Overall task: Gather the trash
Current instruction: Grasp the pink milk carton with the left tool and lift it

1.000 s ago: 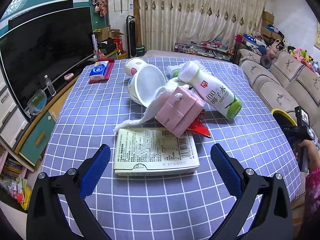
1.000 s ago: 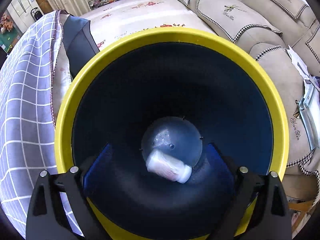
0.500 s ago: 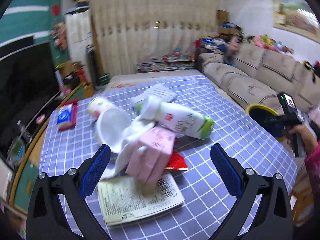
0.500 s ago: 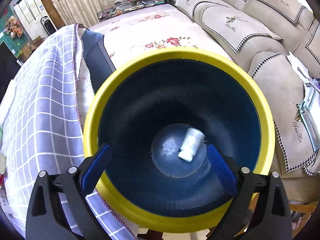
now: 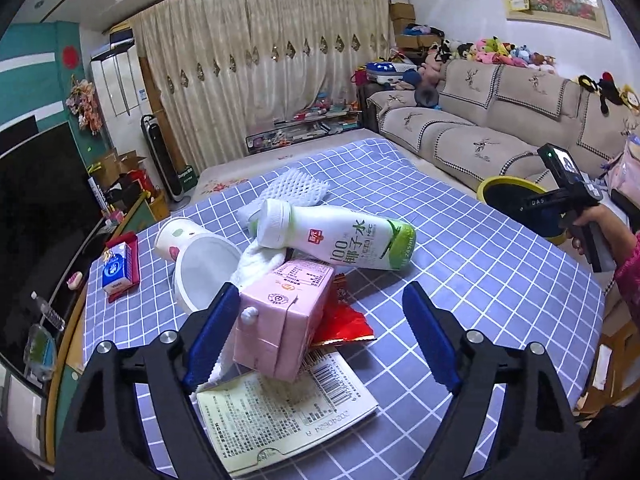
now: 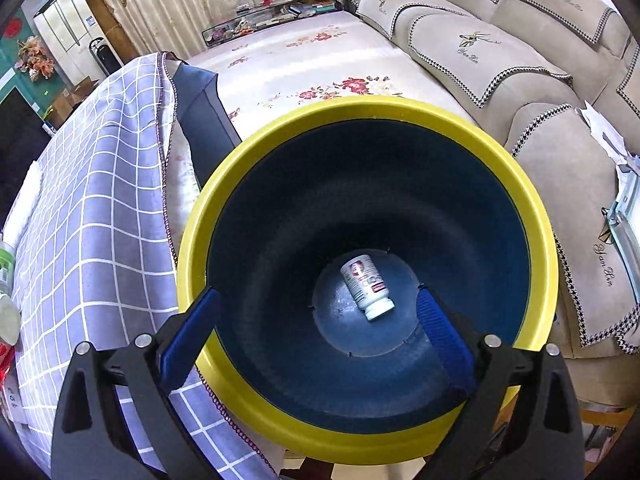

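Two hand-held grippers — left (image 5: 320, 336) closing round pink carton (image 5: 280, 320); right (image 6: 316, 336) agape | bottle (image 5: 340, 240) "100"

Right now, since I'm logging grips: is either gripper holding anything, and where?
Nothing is held. The left gripper, jaws just closing, straddles the pink carton without clamping it; the right gripper hangs open above the bin.
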The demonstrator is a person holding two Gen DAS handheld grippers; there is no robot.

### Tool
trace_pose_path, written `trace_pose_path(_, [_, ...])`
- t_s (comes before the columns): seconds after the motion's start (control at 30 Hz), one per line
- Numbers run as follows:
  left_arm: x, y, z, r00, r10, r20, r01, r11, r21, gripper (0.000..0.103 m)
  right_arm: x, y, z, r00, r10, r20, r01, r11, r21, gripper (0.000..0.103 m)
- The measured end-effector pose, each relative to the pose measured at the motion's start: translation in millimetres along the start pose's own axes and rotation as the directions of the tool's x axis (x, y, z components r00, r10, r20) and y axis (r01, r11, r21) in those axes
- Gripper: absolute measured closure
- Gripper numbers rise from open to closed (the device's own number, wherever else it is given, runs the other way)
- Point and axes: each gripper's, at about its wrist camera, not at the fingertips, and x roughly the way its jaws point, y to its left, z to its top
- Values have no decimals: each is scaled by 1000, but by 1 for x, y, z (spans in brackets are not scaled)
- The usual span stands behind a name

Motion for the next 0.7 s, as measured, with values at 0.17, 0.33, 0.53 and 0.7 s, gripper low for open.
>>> trace_pose_path(0.17, [3,8,-2,1000,30,-9,-30,1000,3,26,1,0,0,1000,8,2,-8,1000,3,9])
trace_pose_path(0.33, [3,8,-4,1000,2,-12,-2,1000,-2,27,4,3,-1,1000,12,-5,-12,1000,-3,9])
trace_pose_path(0.53, [4,-2,-10,997,-66,-37,66,998,-1,27,8,8,-2,1000,20,-11,-20,1000,-7,9])
trace_pose_path(0.7, [-7,1,-7,998,-61,-17,60,998,-33,27,8,10,-3,1000,22,-9,-22,1000,-9,9])
